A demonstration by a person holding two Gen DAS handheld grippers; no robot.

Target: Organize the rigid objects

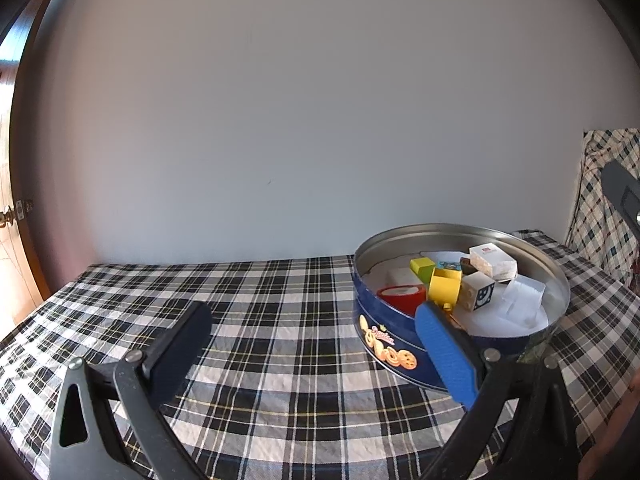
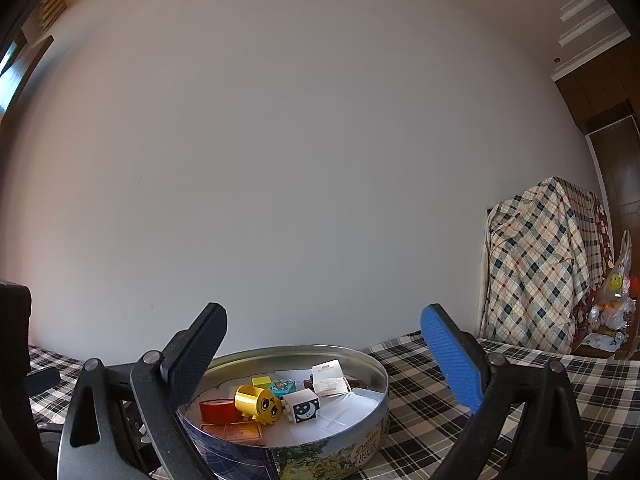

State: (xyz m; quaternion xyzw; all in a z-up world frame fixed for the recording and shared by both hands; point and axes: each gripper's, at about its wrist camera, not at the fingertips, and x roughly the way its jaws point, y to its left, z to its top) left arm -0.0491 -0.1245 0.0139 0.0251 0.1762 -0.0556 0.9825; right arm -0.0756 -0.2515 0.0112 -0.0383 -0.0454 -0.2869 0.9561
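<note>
A round blue cookie tin (image 1: 384,344) (image 2: 320,454) stands open on the plaid cloth. Inside lie a red tape roll (image 1: 401,297) (image 2: 218,410), a yellow face block (image 1: 445,287) (image 2: 260,403), a white moon block (image 1: 479,295) (image 2: 303,405), a green cube (image 1: 422,266) (image 2: 261,381), a teal block (image 2: 282,386) and a white box (image 1: 492,261) (image 2: 330,378). My left gripper (image 1: 312,312) is open and empty, left of the tin, its blue finger at the rim. Above the tin hovers my right gripper (image 2: 324,320), open and empty.
The plaid tablecloth (image 1: 260,320) covers the table up to a plain white wall. A checked cloth drapes over something at the right (image 2: 540,272), with plastic bags (image 2: 616,300) beside it. A wooden door (image 1: 16,160) is at the far left. The other gripper's body (image 2: 16,360) shows at the left edge.
</note>
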